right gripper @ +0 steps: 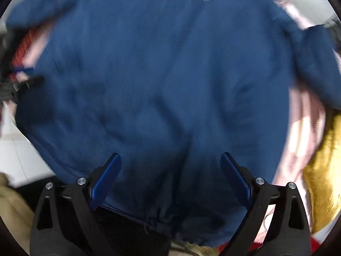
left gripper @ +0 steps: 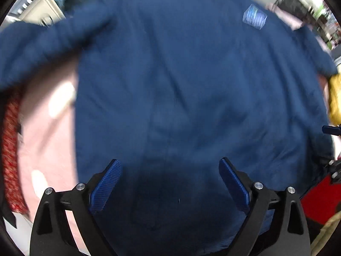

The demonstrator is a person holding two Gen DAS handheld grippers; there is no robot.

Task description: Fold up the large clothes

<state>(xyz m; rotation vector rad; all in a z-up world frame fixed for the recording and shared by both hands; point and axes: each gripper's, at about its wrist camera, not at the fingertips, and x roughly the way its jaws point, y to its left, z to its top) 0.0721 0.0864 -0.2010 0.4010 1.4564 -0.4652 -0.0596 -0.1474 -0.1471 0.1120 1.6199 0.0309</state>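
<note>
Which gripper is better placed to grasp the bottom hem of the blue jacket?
The right gripper, probably. Its open jaws stand just above the hem and drawstring of the blue jacket. The left gripper, also open, hangs over the jacket's body, and no hem shows near it.

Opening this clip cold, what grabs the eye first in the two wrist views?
A large navy jacket spread flat fills nearly both views, lying on a pink cover. A pale blue chest logo stands out near its top. Both tongs, left and right, hang open above its hem.
</note>
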